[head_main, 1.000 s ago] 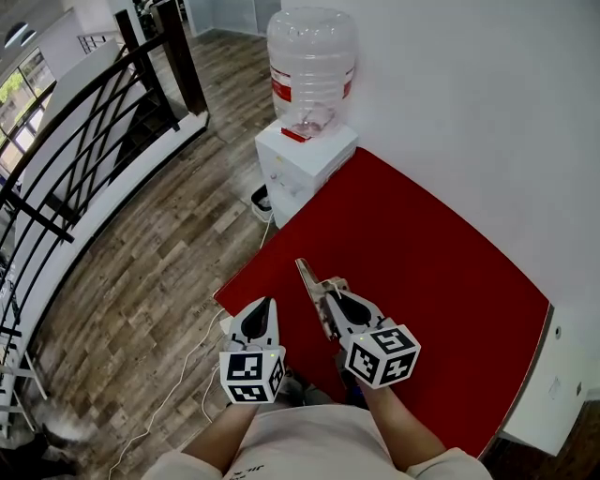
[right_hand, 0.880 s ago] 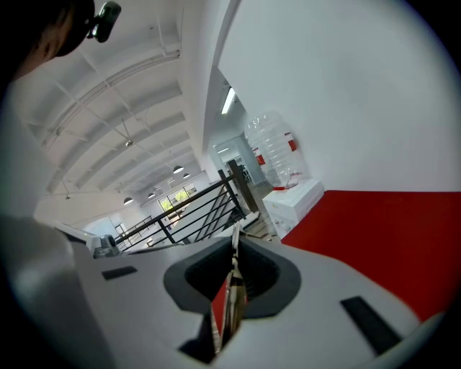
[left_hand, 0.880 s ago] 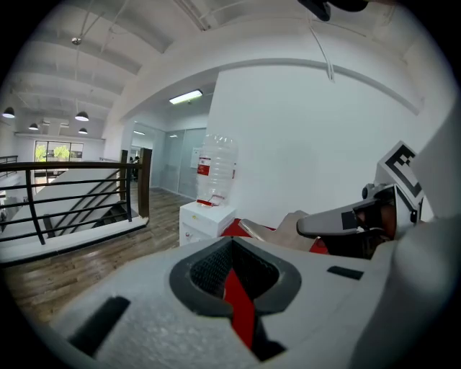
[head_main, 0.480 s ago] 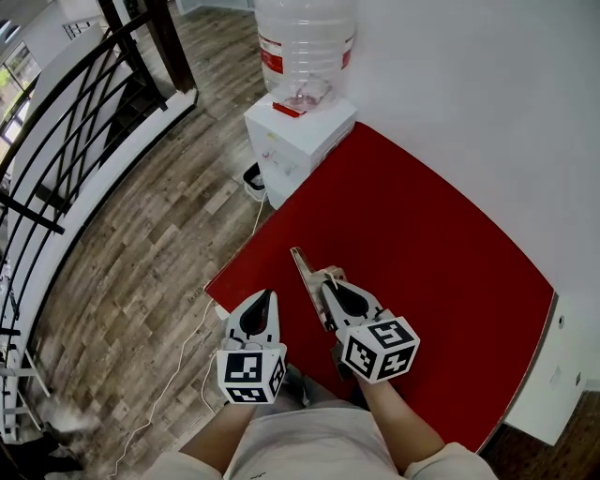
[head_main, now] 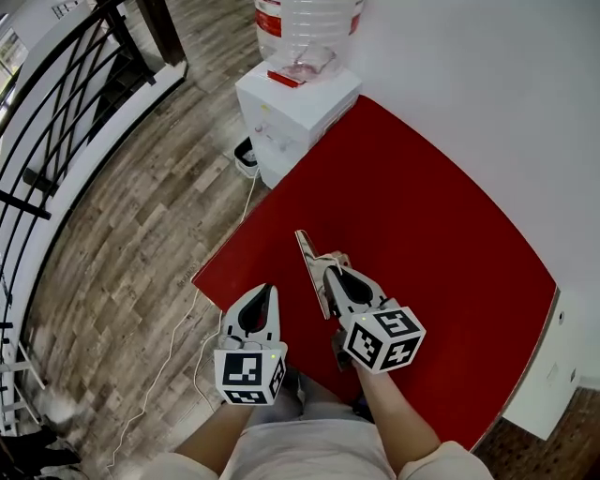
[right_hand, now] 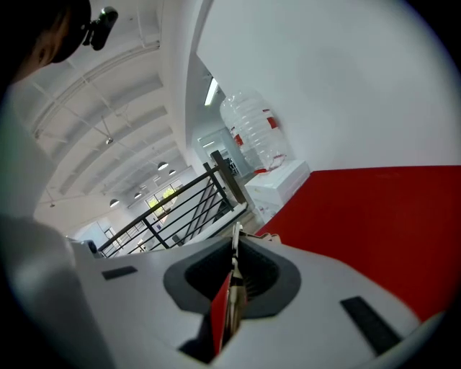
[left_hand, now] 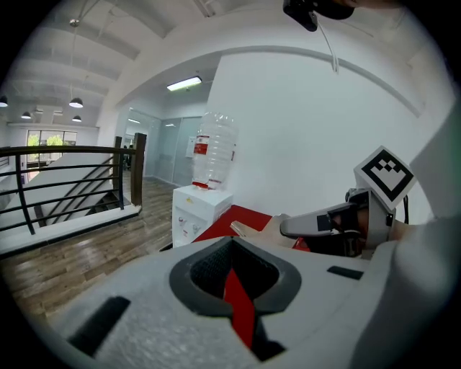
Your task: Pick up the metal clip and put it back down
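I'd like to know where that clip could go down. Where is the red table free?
Almost all of the red table is bare: the broad stretch between the right gripper, the water dispenser and the wall holds nothing. Only the near edge is crowded, with the left gripper and the right one holding the metal clip.

The tabletop (head_main: 441, 244) under your grippers is plain bright red. At its far corner stands a white water dispenser (head_main: 295, 108) carrying a clear bottle (head_main: 309, 23) with a red label. Left of the tabletop, the floor (head_main: 122, 253) is grey-brown wood grain, bordered by a black railing (head_main: 66, 122). Your left gripper (head_main: 266, 292) and right gripper (head_main: 334, 270) are pale grey, each with a cube of black-and-white square markers. The metal clip (head_main: 307, 258) is dull silver-beige.
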`<state>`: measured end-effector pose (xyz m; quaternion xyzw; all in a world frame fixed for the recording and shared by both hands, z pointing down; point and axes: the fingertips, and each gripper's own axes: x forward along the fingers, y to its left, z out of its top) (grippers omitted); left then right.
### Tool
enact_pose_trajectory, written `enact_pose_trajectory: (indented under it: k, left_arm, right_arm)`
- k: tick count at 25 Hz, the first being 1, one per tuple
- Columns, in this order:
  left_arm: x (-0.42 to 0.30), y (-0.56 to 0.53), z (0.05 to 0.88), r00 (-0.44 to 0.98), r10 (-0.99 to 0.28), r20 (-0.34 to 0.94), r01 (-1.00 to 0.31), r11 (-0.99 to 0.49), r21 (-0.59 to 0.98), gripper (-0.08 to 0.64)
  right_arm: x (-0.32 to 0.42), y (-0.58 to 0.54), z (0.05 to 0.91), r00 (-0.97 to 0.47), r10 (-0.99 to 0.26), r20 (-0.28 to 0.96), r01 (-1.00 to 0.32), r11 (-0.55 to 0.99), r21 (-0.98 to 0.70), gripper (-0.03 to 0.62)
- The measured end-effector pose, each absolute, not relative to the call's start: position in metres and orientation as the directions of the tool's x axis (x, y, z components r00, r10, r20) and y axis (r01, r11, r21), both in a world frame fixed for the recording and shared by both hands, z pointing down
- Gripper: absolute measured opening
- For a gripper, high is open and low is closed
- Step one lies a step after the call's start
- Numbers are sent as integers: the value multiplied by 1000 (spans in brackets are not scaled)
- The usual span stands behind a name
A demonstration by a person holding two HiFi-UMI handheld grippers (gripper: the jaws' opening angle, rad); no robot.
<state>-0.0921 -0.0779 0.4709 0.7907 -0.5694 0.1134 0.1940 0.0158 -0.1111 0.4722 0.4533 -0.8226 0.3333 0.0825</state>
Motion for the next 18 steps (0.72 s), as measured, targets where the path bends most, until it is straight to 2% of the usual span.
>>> enact_pose_trajectory:
  k: [18]
  left_arm:
    - [-93,-75,527,366,-808,461,-930,-299,213,5]
  right_arm:
    - [1,-135,570,-544,-664,514,-826,313,-470,28]
